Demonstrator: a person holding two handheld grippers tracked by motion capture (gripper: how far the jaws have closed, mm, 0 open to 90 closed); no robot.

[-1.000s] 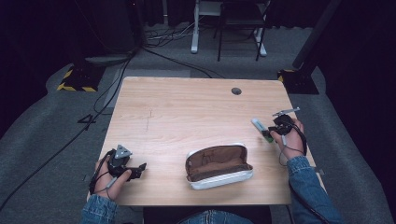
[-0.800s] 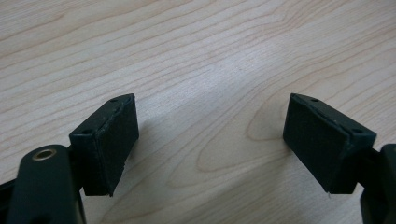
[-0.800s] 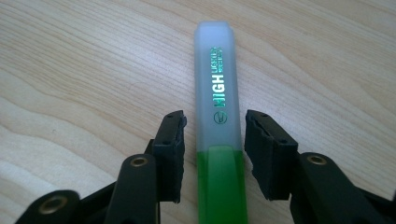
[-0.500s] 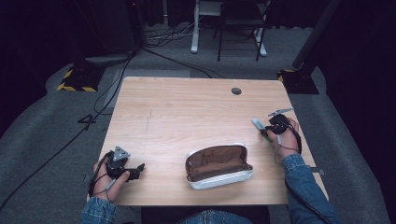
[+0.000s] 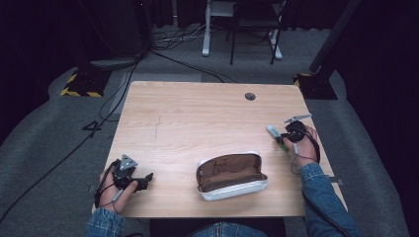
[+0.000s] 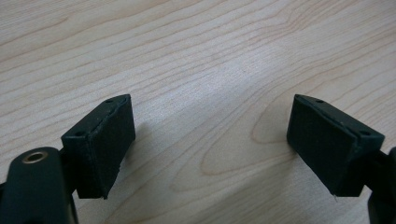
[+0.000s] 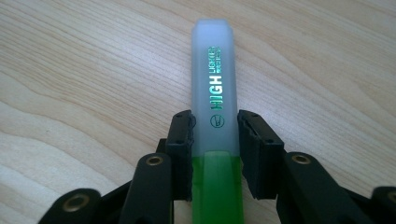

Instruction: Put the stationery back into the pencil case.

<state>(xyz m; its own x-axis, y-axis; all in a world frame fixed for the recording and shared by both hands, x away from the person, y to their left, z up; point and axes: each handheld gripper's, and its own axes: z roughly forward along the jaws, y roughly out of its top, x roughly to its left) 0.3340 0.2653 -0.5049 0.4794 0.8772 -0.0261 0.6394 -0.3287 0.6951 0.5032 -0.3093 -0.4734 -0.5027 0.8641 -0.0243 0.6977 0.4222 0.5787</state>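
Your right gripper [image 7: 215,128] clamps the highlighter [image 7: 215,84] near the tabletop's right edge, its length pointing away from the open pouch [image 5: 231,175]; your left gripper [image 6: 210,135] is released.

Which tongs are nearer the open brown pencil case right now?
Right, though only narrowly. The left tongs sit open at the table's near-left corner, well left of the open brown pencil case. The right tongs, gripping a green highlighter, are up and right of it.
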